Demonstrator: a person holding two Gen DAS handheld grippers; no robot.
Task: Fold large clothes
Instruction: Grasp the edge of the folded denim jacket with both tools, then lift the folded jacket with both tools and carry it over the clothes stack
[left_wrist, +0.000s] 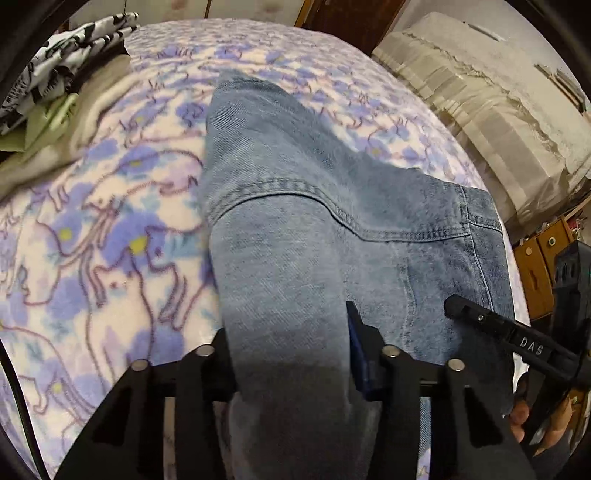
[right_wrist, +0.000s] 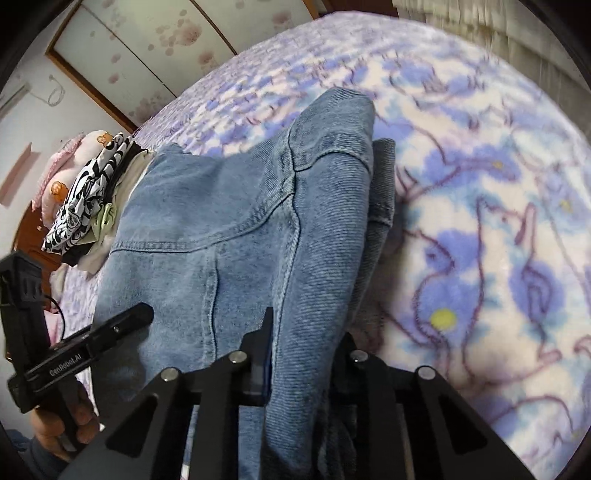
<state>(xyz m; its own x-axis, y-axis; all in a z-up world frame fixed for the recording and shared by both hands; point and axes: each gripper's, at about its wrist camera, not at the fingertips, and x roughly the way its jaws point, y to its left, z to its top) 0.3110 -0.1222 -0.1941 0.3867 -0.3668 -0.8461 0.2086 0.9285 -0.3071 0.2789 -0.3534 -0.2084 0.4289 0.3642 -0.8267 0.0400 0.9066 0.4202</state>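
Observation:
A light blue denim garment (left_wrist: 295, 221) lies on the bed and rises in a bunched fold toward each camera. In the left wrist view my left gripper (left_wrist: 290, 350) is shut on a thick fold of the denim, which fills the gap between the two black fingers. In the right wrist view my right gripper (right_wrist: 306, 343) pinches another fold of the denim garment (right_wrist: 229, 229), lifted off the blanket. Each view also shows the other hand-held gripper at the garment's edge: the right gripper (left_wrist: 491, 328) and the left gripper (right_wrist: 99, 339).
The bed is covered by a purple and white floral blanket (left_wrist: 110, 240). A pile of folded clothes (left_wrist: 55, 96) with a black-and-white print on top sits at the far left edge. A plastic-wrapped bulky thing (left_wrist: 480, 110) and wooden furniture (left_wrist: 535, 266) stand beyond the right side.

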